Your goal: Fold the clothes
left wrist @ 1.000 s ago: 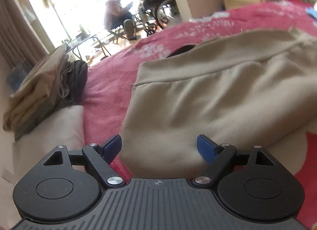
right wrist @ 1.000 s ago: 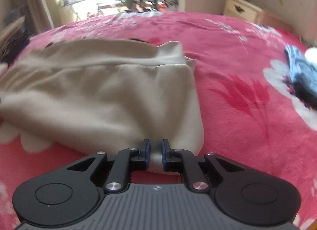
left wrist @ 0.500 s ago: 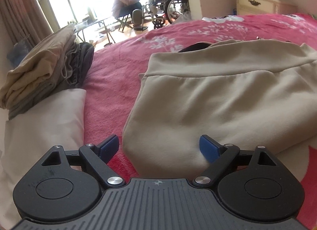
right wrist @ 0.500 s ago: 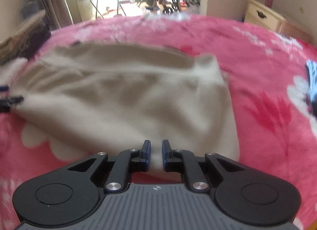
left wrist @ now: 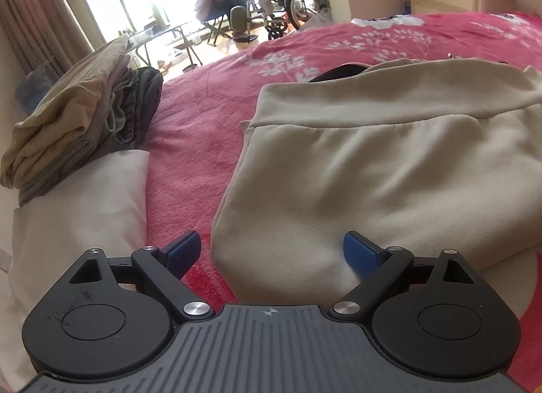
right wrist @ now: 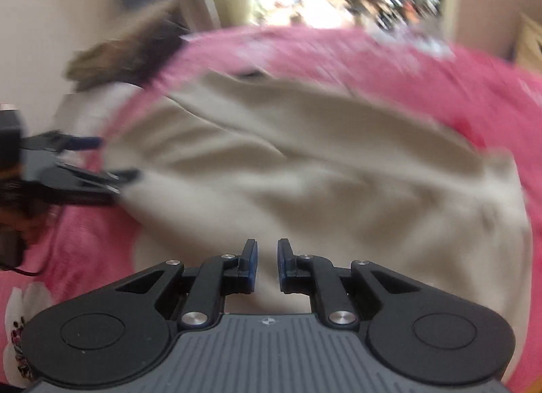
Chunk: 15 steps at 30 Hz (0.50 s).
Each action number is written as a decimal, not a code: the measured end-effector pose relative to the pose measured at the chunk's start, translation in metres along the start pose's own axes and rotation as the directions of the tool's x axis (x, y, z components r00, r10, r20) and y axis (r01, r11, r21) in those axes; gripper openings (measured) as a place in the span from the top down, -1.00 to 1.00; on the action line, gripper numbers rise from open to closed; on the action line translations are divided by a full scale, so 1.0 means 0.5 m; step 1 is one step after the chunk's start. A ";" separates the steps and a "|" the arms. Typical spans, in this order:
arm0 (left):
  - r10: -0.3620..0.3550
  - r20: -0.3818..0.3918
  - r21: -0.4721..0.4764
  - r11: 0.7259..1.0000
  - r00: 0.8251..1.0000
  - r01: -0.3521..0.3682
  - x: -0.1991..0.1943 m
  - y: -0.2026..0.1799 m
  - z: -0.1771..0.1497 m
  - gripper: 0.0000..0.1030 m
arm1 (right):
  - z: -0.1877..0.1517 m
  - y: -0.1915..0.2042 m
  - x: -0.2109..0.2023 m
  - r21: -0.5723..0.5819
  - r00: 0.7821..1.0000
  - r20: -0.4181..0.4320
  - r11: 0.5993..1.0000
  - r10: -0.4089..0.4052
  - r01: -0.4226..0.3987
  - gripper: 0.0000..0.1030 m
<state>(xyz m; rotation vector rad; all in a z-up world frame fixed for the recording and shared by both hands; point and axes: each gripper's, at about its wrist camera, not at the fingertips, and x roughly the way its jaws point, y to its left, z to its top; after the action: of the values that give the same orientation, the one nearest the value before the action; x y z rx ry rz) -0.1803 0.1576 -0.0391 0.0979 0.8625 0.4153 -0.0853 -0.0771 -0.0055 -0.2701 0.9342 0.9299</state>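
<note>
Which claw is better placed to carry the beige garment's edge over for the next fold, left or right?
Right, probably. The right claw is shut on the near edge of the beige garment, cloth between its fingers. The left claw is opening, its fingers straddling a corner without pressing on it.

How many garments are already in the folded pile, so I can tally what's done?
3 can be told apart in the pile resting on the white pillow left of the beige garment: tan on top, grey beneath, a dark one behind. More may be hidden.

Clothes stack (left wrist: 78, 122) left of garment (left wrist: 372, 172)
</note>
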 end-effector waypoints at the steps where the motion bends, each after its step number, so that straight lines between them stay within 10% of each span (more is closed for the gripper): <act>1: 0.000 0.000 -0.013 1.000 1.000 0.000 0.001 0.001 -0.001 -0.80 | 0.002 0.017 0.013 -0.037 1.000 0.002 0.999 0.009 -0.009 0.76; 5: -0.007 -0.004 -0.054 0.999 1.000 0.007 -0.001 0.008 -0.003 -0.81 | -0.022 0.052 0.109 -0.138 0.999 -0.031 0.990 -0.011 0.007 0.75; 11: 0.041 0.029 0.005 0.999 0.999 -0.041 -0.025 0.011 -0.001 -0.81 | 0.034 0.105 0.039 -0.166 0.996 0.056 0.984 0.068 -0.058 0.75; 15: 0.046 0.023 -0.040 0.998 0.999 -0.045 -0.023 0.023 -0.004 -0.81 | 0.010 0.146 0.147 -0.238 0.995 -0.049 0.966 0.091 -0.100 0.75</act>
<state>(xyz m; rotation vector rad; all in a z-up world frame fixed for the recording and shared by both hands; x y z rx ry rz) -0.1921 0.1633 -0.0291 0.0859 0.8291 0.4725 -0.1206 0.0109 -0.0470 -0.4526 0.8750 1.1323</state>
